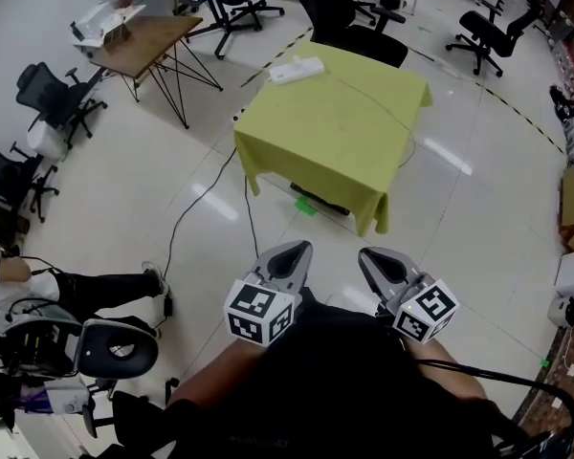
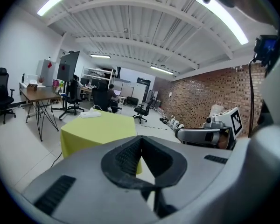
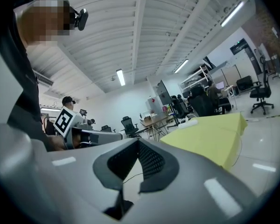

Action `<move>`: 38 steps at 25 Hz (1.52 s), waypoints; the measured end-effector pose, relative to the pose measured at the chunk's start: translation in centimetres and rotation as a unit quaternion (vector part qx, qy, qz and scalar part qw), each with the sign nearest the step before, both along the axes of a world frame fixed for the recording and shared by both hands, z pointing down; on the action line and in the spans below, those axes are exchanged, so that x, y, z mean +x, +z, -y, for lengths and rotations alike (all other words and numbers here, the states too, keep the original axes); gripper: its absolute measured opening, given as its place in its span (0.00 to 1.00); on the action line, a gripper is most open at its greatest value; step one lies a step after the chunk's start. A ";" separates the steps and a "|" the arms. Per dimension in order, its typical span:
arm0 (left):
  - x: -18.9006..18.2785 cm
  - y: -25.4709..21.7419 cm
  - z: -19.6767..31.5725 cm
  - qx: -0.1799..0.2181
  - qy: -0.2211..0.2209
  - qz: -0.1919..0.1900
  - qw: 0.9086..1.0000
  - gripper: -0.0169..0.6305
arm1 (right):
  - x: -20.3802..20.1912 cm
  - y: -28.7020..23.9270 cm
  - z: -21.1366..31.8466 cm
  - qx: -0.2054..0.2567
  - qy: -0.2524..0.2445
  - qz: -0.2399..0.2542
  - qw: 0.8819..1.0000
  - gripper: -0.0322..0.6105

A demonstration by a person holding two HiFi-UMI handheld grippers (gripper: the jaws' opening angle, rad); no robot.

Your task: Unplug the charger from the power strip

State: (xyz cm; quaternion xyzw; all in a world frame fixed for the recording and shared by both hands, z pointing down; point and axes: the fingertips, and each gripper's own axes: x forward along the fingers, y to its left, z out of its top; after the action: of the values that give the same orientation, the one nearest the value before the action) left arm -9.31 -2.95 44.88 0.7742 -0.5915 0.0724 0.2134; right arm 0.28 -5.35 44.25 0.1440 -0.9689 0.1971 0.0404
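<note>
1. The left tool (image 1: 292, 251) has its jaws pressed together. In the left gripper view (image 2: 141, 141) the ribbed pads meet at the tip with nothing between them.
2. The right tool (image 1: 376, 259) is also pressed together and empty. The right gripper view (image 3: 138, 144) shows its pads meeting at the tip.
3. Both tools sit side by side, close to the person's body, low in the head view. They point toward the table, and their marker cubes (image 1: 260, 312) (image 1: 426, 311) face the camera.
4. Neither tool touches anything. Bare glossy floor (image 1: 440, 208) lies between them and the table, which is well apart from them.
5. The table (image 1: 364, 175) is draped in a yellow-green cloth (image 1: 335, 127) that hangs down its sides.
6. The power strip (image 1: 297, 69) is white and lies at the table's far edge. It is also visible in the left gripper view (image 2: 90, 114).
7. The charger cannot be told apart from the strip at this distance. A thin cable (image 1: 381, 100) runs from the strip across the cloth to the right edge.
8. A black cord (image 1: 184, 213) trails over the floor from the table's left side.
9. To the far left stands a wooden desk (image 1: 148, 38) on black legs, with a white box (image 1: 105, 22) on it.
10. Office chairs (image 1: 488, 32) stand around the room, and a seated person's leg (image 1: 105, 285) shows at the lower left.
</note>
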 end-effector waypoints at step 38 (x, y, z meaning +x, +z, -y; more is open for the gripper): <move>-25.3 -0.4 17.5 0.021 0.007 -0.031 0.999 0.04 | -23.1 -0.2 17.0 -0.003 0.044 -0.051 0.998 0.05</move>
State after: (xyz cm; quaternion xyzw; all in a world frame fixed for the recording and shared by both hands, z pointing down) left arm -34.56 -20.49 44.51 0.7845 -0.5806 0.0374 0.2145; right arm -22.77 -22.36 44.08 0.1961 -0.9578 0.1938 0.0816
